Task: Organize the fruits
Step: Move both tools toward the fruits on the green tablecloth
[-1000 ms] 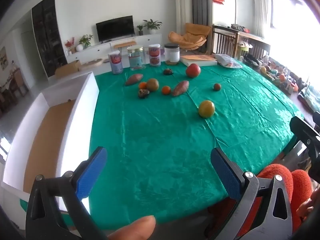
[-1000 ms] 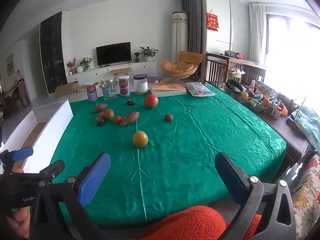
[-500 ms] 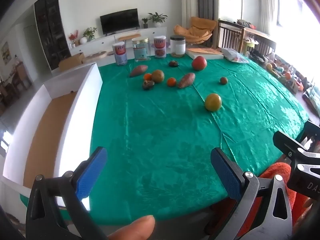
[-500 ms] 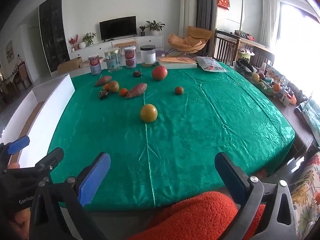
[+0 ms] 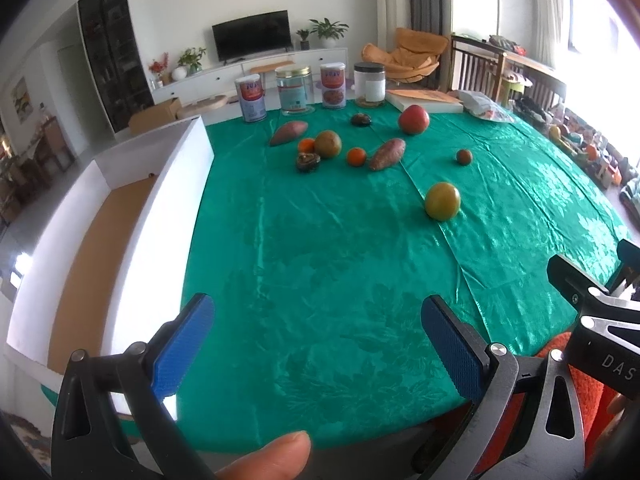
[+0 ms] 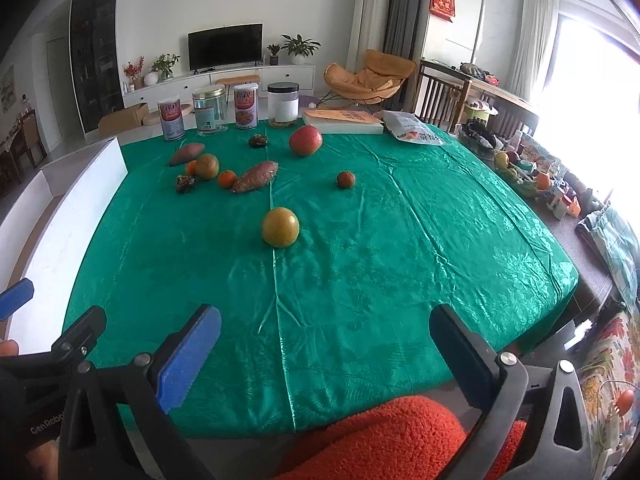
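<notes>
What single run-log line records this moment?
left hand-held gripper: open, empty | right hand-held gripper: open, empty | round yellow-green fruit: untouched on green tablecloth

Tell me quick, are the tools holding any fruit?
Left tool: open, holding nothing.
Right tool: open, holding nothing.

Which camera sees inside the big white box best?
The left wrist camera. There the white box shows its brown floor and both long walls beside the green tablecloth. The right wrist camera catches only its outer wall and a strip of floor at the left edge.
</notes>
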### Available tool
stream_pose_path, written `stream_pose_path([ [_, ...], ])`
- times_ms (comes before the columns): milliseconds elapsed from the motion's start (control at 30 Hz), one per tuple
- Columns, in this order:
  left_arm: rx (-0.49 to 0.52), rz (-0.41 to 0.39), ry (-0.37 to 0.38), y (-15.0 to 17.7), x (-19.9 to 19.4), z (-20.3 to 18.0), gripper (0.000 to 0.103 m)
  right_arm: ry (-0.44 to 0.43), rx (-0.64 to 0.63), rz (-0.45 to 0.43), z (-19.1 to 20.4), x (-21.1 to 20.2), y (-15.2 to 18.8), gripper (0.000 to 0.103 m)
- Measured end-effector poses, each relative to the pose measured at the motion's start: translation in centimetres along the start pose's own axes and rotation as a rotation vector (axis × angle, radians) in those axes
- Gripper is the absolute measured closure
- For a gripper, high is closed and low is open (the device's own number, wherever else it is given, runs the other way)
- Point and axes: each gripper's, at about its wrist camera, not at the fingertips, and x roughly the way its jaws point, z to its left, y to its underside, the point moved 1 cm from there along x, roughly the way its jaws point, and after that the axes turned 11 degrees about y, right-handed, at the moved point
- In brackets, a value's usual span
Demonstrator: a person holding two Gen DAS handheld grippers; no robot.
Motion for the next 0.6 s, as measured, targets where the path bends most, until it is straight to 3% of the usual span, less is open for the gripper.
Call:
stream_pose_path([
  [600,0.016,0.026,-0.018,0.0,1.0,-0.7,0.000,0.014,0.041,0.030,-1.7,1.4,0.5,0.000],
])
